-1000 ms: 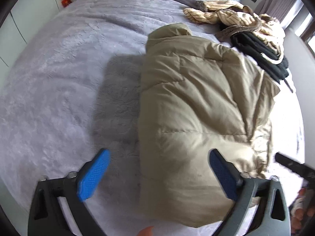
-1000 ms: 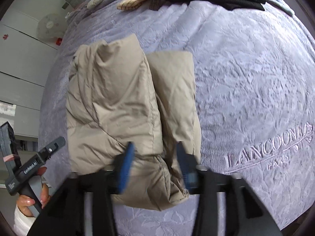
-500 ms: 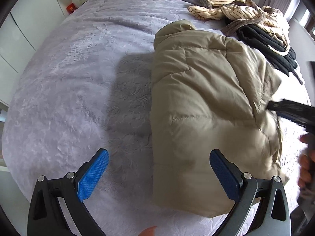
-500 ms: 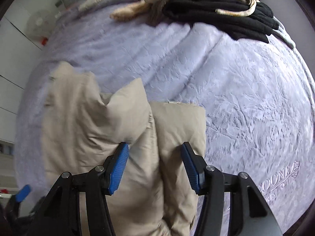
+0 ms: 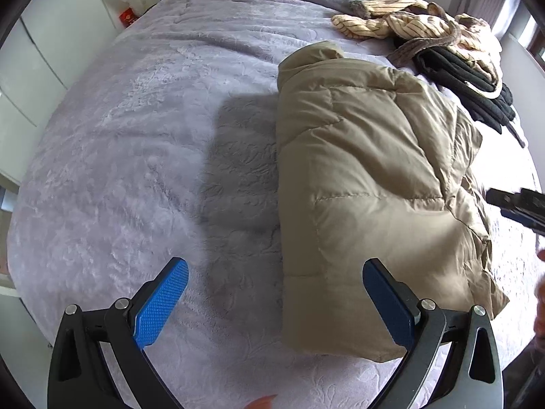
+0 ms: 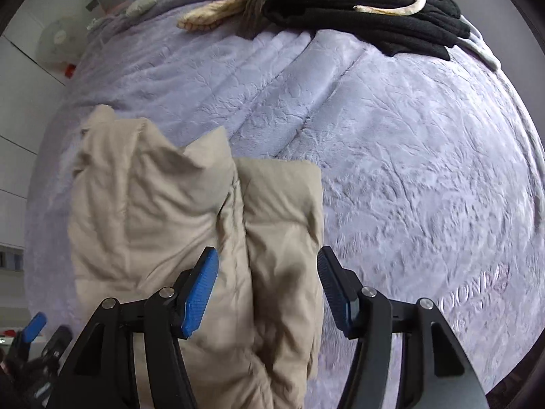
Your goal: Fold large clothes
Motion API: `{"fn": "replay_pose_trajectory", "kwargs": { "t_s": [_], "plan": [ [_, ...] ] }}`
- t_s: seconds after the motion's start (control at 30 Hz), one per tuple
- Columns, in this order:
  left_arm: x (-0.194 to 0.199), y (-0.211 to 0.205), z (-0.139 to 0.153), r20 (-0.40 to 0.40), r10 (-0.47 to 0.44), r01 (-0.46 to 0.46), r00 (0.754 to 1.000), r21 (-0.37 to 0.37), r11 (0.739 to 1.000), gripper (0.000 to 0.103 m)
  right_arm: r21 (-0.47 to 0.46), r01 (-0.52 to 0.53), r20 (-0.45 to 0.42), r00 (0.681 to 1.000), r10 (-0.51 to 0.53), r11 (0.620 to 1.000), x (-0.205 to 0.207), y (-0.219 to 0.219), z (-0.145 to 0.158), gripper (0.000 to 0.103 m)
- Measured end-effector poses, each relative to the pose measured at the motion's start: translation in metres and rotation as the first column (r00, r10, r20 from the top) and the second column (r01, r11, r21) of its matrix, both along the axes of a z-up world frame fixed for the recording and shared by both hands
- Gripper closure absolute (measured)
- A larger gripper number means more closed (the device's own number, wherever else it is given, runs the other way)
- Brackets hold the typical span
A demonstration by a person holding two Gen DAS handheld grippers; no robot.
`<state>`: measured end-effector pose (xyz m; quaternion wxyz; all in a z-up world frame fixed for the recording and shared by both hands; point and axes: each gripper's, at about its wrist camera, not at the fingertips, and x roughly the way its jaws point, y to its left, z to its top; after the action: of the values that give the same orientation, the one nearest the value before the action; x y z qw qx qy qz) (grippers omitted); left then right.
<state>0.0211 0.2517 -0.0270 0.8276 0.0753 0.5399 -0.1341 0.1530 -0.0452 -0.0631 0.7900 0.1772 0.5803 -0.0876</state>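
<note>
Puffy tan coat (image 5: 368,184) lies folded on a big bed with a fuzzy purple blanket (image 5: 136,143). The coat is soft and thick, with stitched lines that make fat, pillowy squares. It is folded into a long bundle, and its collar end points toward the far side of the bed. In the right wrist view the tan coat (image 6: 177,225) shows two parts side by side: a wide part on the left with a pointy corner sticking up, and a thinner folded part on the right. A deep crease runs between them.

The left gripper (image 5: 276,303) is spread wide and holds nothing. One blue pad sits over the bare blanket, and the other sits over the near edge of the coat. I cannot tell if that pad touches the cloth.

The right gripper (image 6: 267,293) is partly spread too. Its two blue pads stand on either side of the thinner folded part, near the crease. They do not pinch the cloth.

Far across the bed, well apart from the coat, a striped cream garment (image 5: 408,24) lies in a loose heap on top of a black garment (image 5: 466,88). Raised letters (image 6: 477,293) show on the blanket near the right edge.
</note>
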Motion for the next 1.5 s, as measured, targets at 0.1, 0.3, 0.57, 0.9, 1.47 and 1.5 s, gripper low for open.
{"fn": "replay_pose_trajectory", "kwargs": {
  "t_s": [0.1, 0.3, 0.57, 0.9, 1.47, 1.5],
  "plan": [
    [-0.003, -0.001, 0.003, 0.009, -0.024, 0.024, 1.000, -0.003, 1.000, 0.000, 0.007, 0.006, 0.002, 1.000, -0.006, 1.000, -0.025, 0.008, 0.016, 0.030],
    [-0.007, 0.000, 0.005, 0.006, -0.065, 0.065, 0.998, -0.003, 0.998, 0.000, -0.018, -0.001, -0.010, 1.000, 0.001, 1.000, -0.047, 0.033, 0.026, 0.027],
    [-0.018, 0.000, 0.015, 0.014, -0.107, 0.107, 0.994, -0.006, 0.994, 0.000, -0.130, 0.037, 0.123, 0.992, -0.021, 0.991, -0.065, 0.052, 0.059, 0.015],
    [-0.036, 0.007, 0.061, 0.109, -0.062, 0.068, 0.992, -0.054, 0.996, 0.000, -0.161, -0.021, 0.161, 0.986, 0.047, 0.987, -0.069, 0.071, 0.102, 0.014],
    [-0.112, 0.013, 0.124, 0.219, -0.014, 0.031, 0.976, -0.072, 0.997, 0.000, -0.235, -0.047, 0.235, 0.966, 0.104, 0.971, -0.124, 0.083, 0.153, 0.014],
    [-0.115, 0.015, 0.126, 0.221, -0.007, 0.024, 0.975, -0.074, 0.997, 0.000, -0.236, -0.045, 0.238, 0.966, 0.103, 0.971, -0.126, 0.083, 0.154, 0.014]
  ]
}}
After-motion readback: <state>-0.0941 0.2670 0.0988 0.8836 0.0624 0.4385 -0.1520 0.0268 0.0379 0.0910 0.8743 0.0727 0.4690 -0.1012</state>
